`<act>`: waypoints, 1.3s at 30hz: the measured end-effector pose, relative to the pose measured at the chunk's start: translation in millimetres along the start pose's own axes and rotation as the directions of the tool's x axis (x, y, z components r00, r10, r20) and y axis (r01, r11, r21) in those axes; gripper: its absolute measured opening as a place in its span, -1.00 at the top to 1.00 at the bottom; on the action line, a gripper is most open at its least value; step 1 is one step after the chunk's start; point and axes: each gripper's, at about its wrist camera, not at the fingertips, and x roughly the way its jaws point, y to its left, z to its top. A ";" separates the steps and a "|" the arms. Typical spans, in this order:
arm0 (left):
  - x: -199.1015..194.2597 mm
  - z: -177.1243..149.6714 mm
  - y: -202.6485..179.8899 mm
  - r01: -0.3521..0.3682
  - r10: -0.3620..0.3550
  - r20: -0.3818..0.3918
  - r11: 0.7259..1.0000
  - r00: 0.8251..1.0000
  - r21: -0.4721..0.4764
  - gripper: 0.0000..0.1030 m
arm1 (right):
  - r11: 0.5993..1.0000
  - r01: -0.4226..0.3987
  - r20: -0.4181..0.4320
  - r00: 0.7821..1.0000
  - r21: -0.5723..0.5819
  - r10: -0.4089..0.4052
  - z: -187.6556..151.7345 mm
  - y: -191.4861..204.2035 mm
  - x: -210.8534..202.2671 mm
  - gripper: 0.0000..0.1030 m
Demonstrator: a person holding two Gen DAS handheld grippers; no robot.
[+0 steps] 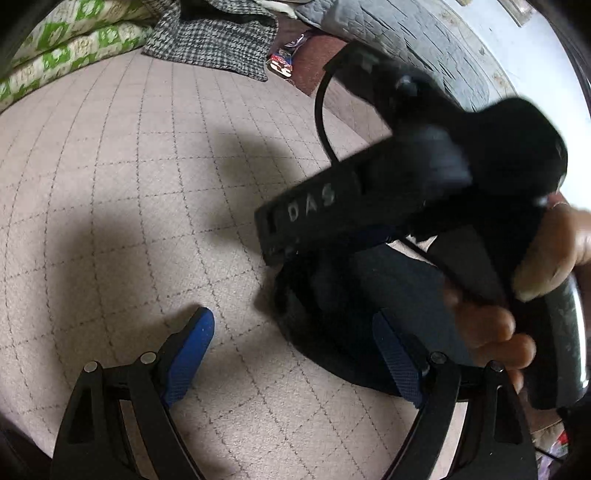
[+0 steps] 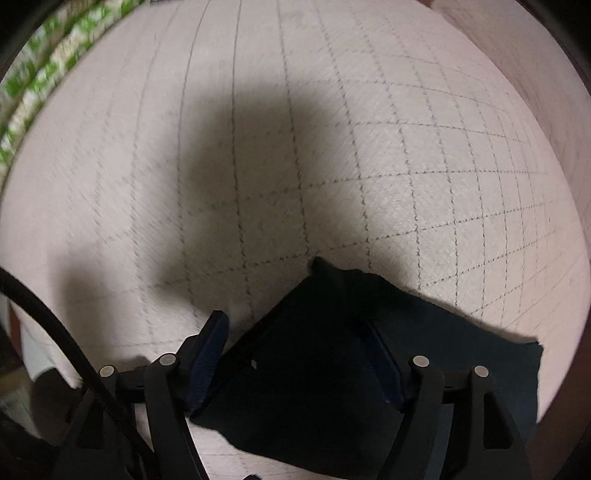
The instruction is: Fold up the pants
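- The dark pants (image 2: 369, 354) lie bunched on the quilted pink bed cover (image 2: 332, 147), low and near both tools;
- the left gripper (image 1: 295, 354) is spread, empty, likely lining up an edge;
- the right gripper (image 2: 303, 354) hovers spread over the cloth; a hand (image 1: 517, 295) steers it.

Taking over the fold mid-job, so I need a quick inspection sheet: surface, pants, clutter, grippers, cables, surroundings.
Surface: pinkish quilted mat with stitched grid, shadowed in places.
Job's things: dark pants lying on the mat, partly folded; fold state unclear.
Clutter: checked cloth and a small colourful packet at the far edge.
Grippers: left gripper open, above mat and pants edge; right gripper open, straddling the pants.
Cables: black cable beside the right gripper.
Surroundings: green-patterned bedding, grey quilt.
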 end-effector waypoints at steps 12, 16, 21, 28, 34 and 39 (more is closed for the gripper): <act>24.6 -10.4 -8.0 0.148 -0.150 -0.097 0.989 0.984 -0.028 0.73 | 0.998 0.052 0.111 0.992 0.022 -0.054 -30.6 -3.7 -22.6 0.66; 17.9 -7.3 -10.0 0.193 -0.194 -0.061 0.981 0.979 -0.022 0.45 | 0.995 -0.044 0.179 0.984 0.086 0.028 -59.4 -31.3 -45.4 0.66; 13.5 -13.7 -18.0 0.211 -0.210 -0.042 0.977 0.977 0.015 0.05 | 0.974 -0.163 0.275 0.955 0.157 0.116 -106.9 -73.9 -66.0 0.66; 19.8 -17.8 -40.3 0.206 -0.200 -0.058 0.972 0.978 0.110 0.04 | 0.904 -0.312 0.371 0.908 0.291 0.194 -167.4 -174.0 -60.7 0.66; 36.3 -17.0 -37.0 0.188 -0.178 -0.092 0.975 0.980 0.118 0.04 | 0.858 -0.346 0.429 0.887 0.379 0.168 -199.1 -221.6 -37.9 0.61; 35.1 -18.2 -41.5 0.177 -0.165 -0.092 0.974 0.982 0.139 0.02 | 0.852 -0.190 0.395 0.918 0.487 -0.021 -221.2 -253.0 -30.4 0.35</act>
